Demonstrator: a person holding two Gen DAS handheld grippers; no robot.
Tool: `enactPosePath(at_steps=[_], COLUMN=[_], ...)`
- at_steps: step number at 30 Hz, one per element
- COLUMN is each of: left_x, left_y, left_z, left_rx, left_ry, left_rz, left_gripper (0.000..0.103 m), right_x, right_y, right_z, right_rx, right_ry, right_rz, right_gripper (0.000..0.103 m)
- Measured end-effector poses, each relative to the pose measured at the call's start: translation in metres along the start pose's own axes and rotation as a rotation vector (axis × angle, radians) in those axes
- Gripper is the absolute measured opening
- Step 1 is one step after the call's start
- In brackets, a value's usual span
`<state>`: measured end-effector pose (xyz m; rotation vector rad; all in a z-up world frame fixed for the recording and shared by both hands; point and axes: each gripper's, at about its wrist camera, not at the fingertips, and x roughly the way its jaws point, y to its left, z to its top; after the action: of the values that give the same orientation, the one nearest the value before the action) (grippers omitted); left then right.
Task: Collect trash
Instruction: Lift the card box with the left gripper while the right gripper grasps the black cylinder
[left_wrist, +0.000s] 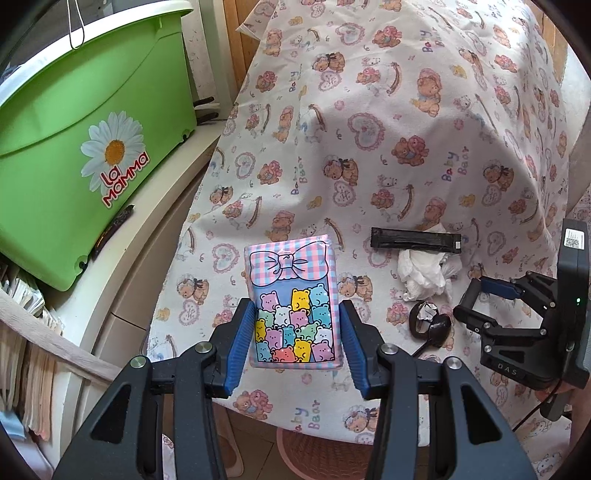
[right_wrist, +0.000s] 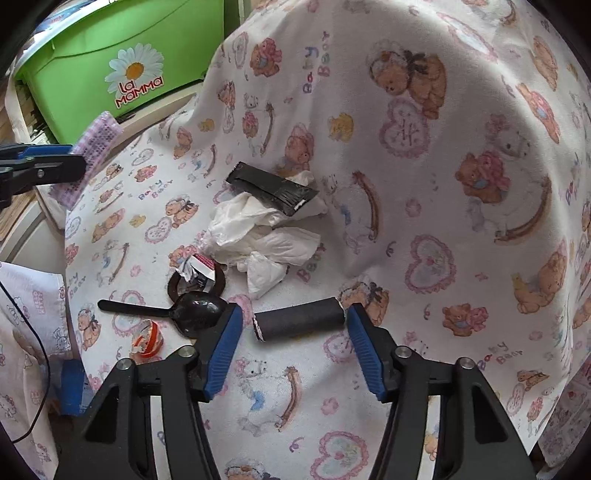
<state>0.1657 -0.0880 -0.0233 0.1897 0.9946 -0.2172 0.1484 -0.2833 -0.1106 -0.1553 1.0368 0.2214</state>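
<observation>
Pinching a pastel bear-print tissue pack (left_wrist: 293, 306), the left gripper (left_wrist: 295, 332) fingers clamp its sides above the teddy-print cloth (left_wrist: 406, 110). Right gripper (right_wrist: 295, 332) fingers stand spread around a dark rolled wrapper (right_wrist: 299, 319); crumpled white tissues (right_wrist: 258, 236) lie at twelve o'clock.

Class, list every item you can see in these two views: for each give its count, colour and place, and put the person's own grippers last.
tissue pack: one, pink-blue with bears, between left gripper's pads
black tube: one, between right gripper's open fingers, on cloth
black wrapper: one, on tissue
crumpled tissue: one heap, white, mid-cloth
spoon: one, black, left of tube
brown ring: one, under torn paper
orange-white scrap: one, near cloth edge
tablecloth: one, bear print
green bin: one, left of table
left gripper: blue pads
right gripper: blue pads
</observation>
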Motion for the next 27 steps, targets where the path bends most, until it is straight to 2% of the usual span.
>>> enactPosePath(at_steps=[7, 12, 19, 27], left_x=[-0.021, -0.041, -0.066, -0.07], left_y=[0.007, 0.015, 0.022, 0.024], left_z=[-0.011, -0.027, -0.06, -0.106], left_rx=[0.015, 0.0, -0.01, -0.026], left_ry=[-0.051, -0.09, -0.113, -0.131], left_rz=[0.013, 0.006, -0.048, -0.082], left_gripper=[0.045, 0.045, 0.045, 0.045], right_x=[-0.018, -0.056, -0.128, -0.165], right_y=[-0.006, -0.001, 0.044, 0.104], right_z=[-0.004, -0.011, -0.029, -0.077], right_rx=[0.058, 0.145, 0.268, 0.346], right_ry=[-0.052, -0.126, -0.291, -0.338], right_rz=[0.032, 0.031, 0.01, -0.005], right_gripper=[0.052, 0.052, 0.053, 0.053])
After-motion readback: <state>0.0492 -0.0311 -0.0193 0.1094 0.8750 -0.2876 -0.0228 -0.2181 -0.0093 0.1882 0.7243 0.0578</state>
